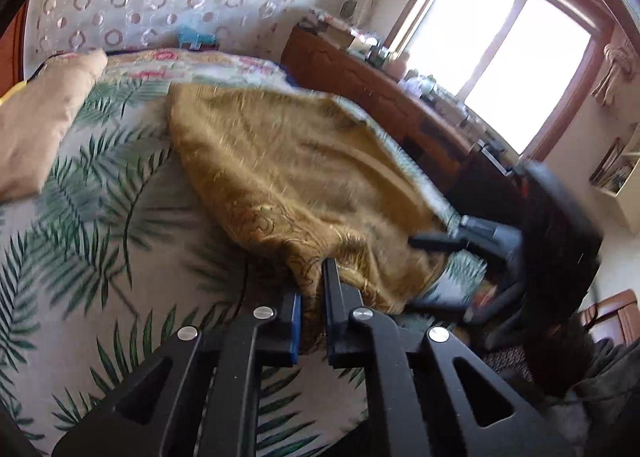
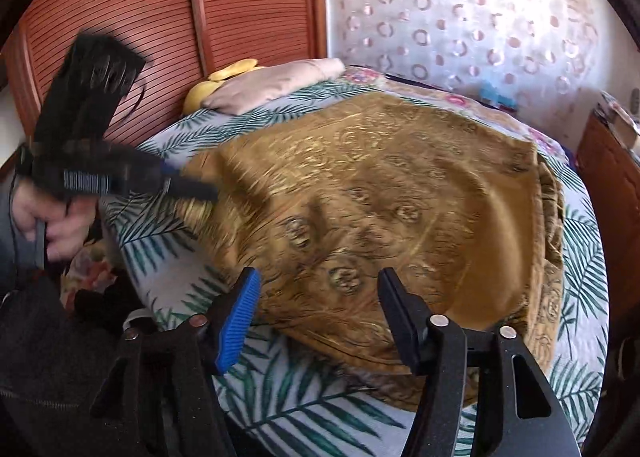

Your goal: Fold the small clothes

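A golden-brown patterned cloth point(image 1: 288, 177) lies spread on a bed with a palm-leaf sheet point(image 1: 100, 217). My left gripper point(image 1: 312, 297) is shut on a corner of the cloth, which bunches between its fingers. In the right wrist view the same cloth point(image 2: 380, 209) lies flat with a fold along its right side. My right gripper point(image 2: 320, 305) is open and empty, just above the cloth's near edge. The left gripper point(image 2: 192, 193) shows at the left of that view, blurred, at the cloth's left corner. The right gripper point(image 1: 440, 245) shows blurred in the left view.
A beige pillow point(image 2: 280, 81) and a yellow item point(image 2: 224, 77) lie at the bed's head. A slatted wooden wardrobe point(image 2: 160, 17) stands behind. A wooden dresser point(image 1: 360, 85) with clutter runs along the bed under a bright window point(image 1: 500, 49).
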{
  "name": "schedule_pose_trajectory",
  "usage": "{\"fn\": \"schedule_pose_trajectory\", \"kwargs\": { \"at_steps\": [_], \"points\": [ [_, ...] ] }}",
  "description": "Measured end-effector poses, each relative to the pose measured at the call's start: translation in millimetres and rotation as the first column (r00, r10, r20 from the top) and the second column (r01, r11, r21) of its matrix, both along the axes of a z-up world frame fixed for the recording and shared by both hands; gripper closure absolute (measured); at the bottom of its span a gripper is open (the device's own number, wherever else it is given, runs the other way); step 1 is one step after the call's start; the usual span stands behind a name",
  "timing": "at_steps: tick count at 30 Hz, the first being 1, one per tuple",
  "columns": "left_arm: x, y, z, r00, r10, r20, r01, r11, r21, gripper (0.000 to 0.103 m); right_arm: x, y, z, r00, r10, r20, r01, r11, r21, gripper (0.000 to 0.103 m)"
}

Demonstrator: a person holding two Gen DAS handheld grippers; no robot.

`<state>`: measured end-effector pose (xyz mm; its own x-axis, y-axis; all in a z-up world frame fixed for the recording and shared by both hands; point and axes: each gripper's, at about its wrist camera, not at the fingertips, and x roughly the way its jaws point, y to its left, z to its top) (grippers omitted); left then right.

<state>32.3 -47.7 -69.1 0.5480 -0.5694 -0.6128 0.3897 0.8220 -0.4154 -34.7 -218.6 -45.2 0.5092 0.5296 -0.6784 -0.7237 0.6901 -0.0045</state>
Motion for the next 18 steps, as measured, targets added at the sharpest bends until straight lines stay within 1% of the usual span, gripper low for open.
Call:
{"fn": "schedule_pose_trajectory", "kwargs": {
  "at_steps": [1, 3, 6, 8, 10, 13, 15, 17, 18],
  "points": [
    [3.2, -1.4, 12.7, 1.000, 0.005, 0.024, -0.004, 1.000, -0.010, 0.094, -1.1, -0.8, 0.2, 1.000, -0.001, 0.001, 0.001, 1.000, 0.007, 0.031],
    [8.9, -6.5, 31.3, 0.998, 0.009, 0.062, -0.007, 1.000, -0.019, 0.094, -2.7, -3.1, -0.6, 1.000, -0.006, 0.005, 0.006, 1.000, 0.012, 0.030],
    [16.7, -14.5, 49.4, 0.995, 0.006, 0.097, -0.004, 1.000, -0.026, 0.094, 0.3, -7.2, -5.8, 0.999, -0.034, 0.028, 0.034, 0.999, -0.018, 0.030],
    [20.2, -15.4, 55.3, 0.994, 0.009, 0.110, -0.006, 1.000, -0.026, 0.094, 7.2, -11.7, -10.6, 0.997, -0.065, 0.040, 0.067, 0.997, -0.044, 0.030],
    [23.4, -12.8, 58.6, 0.993, 0.021, 0.118, -0.017, 0.999, -0.035, 0.094, 18.1, -20.4, -14.9, 0.991, -0.115, 0.065, 0.120, 0.990, -0.075, 0.030],
    [30.8, -7.5, 59.5, 0.992, 0.037, 0.120, -0.031, 0.998, -0.054, 0.094, 36.7, -37.0, -18.8, 0.986, -0.159, 0.043, 0.161, 0.985, -0.066, 0.030],
    [33.3, -4.3, 59.0, 0.991, 0.053, 0.127, -0.046, 0.997, -0.060, 0.094, 43.0, -39.8, -19.2, 0.986, -0.158, 0.048, 0.161, 0.986, -0.052, 0.030],
    [33.5, -3.1, 58.4, 0.990, 0.065, 0.128, -0.056, 0.996, -0.074, 0.094, 47.6, -41.7, -19.1, 0.986, -0.153, 0.065, 0.157, 0.986, -0.063, 0.040],
    [35.1, -1.0, 56.9, 0.989, 0.072, 0.126, -0.062, 0.995, -0.079, 0.094, 49.8, -42.7, -18.4, 0.986, -0.149, 0.072, 0.154, 0.986, -0.067, 0.058]
  ]
}}
